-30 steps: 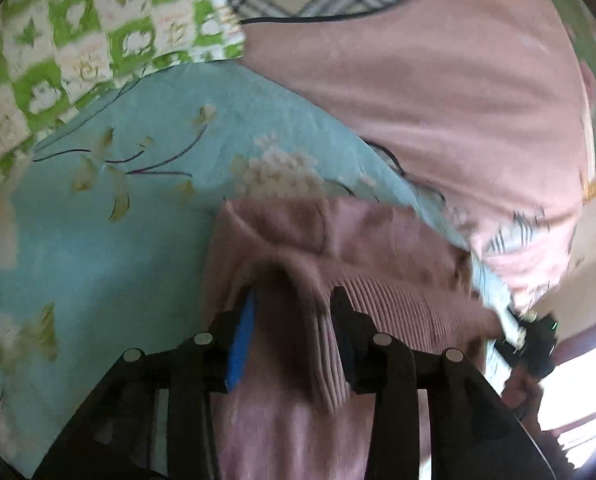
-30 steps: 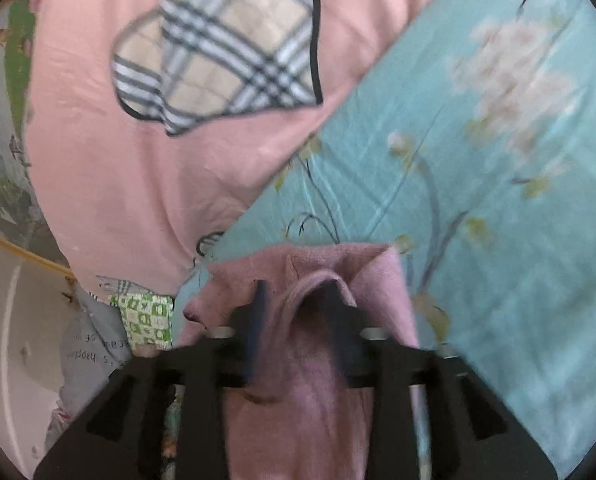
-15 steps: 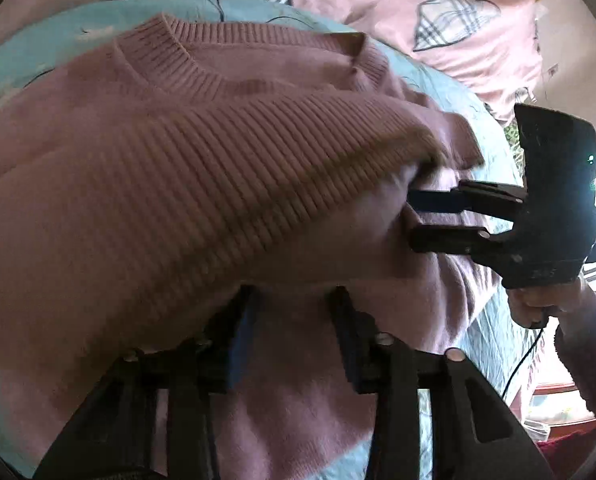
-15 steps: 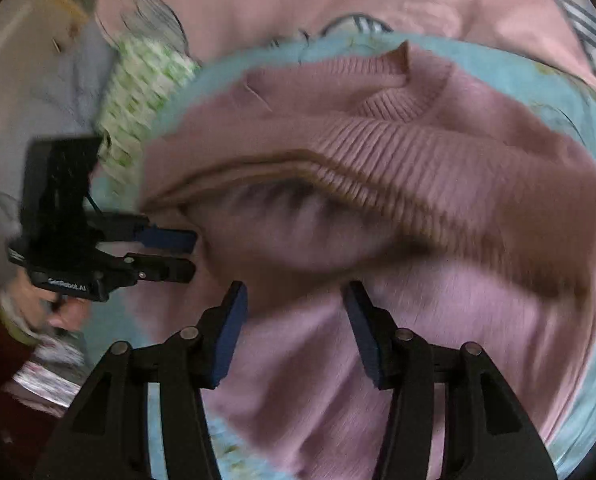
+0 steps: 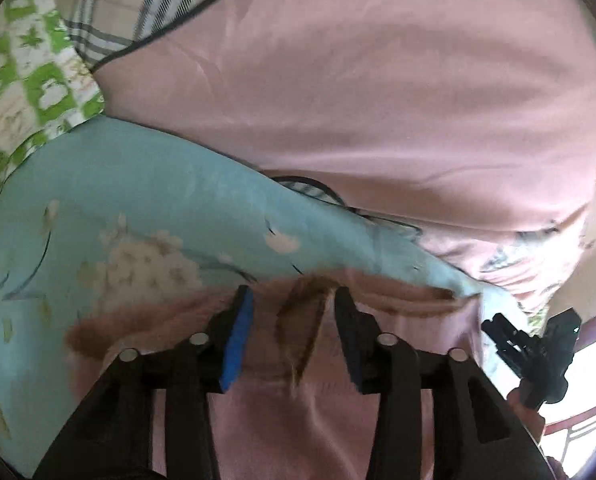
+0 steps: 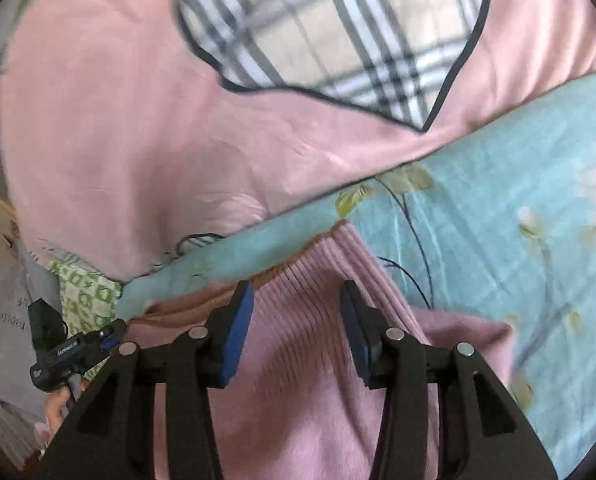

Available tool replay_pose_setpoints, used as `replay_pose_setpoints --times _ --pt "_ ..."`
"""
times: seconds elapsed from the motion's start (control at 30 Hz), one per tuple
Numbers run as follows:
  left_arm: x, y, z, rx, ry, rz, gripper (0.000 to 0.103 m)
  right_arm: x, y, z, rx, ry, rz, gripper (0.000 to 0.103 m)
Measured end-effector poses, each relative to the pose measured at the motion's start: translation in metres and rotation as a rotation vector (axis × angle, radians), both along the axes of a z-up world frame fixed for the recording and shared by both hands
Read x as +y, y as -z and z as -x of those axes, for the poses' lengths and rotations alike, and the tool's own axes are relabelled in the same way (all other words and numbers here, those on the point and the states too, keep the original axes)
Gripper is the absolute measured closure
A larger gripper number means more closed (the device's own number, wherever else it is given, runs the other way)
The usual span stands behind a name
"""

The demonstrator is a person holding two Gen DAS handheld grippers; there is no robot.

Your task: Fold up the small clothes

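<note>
Sweater (image 6: 298, 360) was mauve knit cloth, ribbed at the hem, matt and slightly fuzzy. Teal sheet (image 6: 498, 220) was thin woven cloth, smooth, matt, with a printed flower pattern. Pink cover (image 5: 378, 100) looked like smooth cloth with a faint sheen and soft creases; its plaid patch (image 6: 338, 32) was flat cloth edged with dark piping. Green checked cloth (image 5: 22, 68) was matt and printed. Right gripper (image 6: 297, 322) was black matt plastic with round shiny metal pins; its pads (image 6: 238, 332) were blue and matt, rubbery-looking. Left gripper (image 5: 291, 326) was the same make.
</note>
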State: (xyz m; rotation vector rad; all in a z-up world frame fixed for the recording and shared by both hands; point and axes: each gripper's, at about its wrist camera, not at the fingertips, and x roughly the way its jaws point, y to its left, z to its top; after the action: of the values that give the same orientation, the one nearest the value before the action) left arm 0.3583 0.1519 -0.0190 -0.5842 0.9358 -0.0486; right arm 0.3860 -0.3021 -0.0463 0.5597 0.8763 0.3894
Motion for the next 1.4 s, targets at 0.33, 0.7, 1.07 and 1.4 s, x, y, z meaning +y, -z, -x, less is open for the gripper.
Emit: replay_pose_setpoints --times 0.33,0.7,1.07,1.4 --pt "-0.052 0.036 0.131 0.114 0.127 0.011 0.052 0.044 0.009 0.107 0.026 -0.235 0.054 0.056" --pt "-0.003 0.057 0.204 0.153 0.046 0.115 0.058 -0.012 0.056 0.199 0.142 -0.125 0.284 0.057" --pt "0.013 0.024 0.057 0.140 0.014 -0.021 0.041 0.013 0.009 0.197 0.049 -0.172 0.136 0.056" --pt "0.085 -0.021 0.078 0.051 -0.179 -0.054 0.040 0.035 0.004 0.192 0.054 -0.186 0.093 0.055"
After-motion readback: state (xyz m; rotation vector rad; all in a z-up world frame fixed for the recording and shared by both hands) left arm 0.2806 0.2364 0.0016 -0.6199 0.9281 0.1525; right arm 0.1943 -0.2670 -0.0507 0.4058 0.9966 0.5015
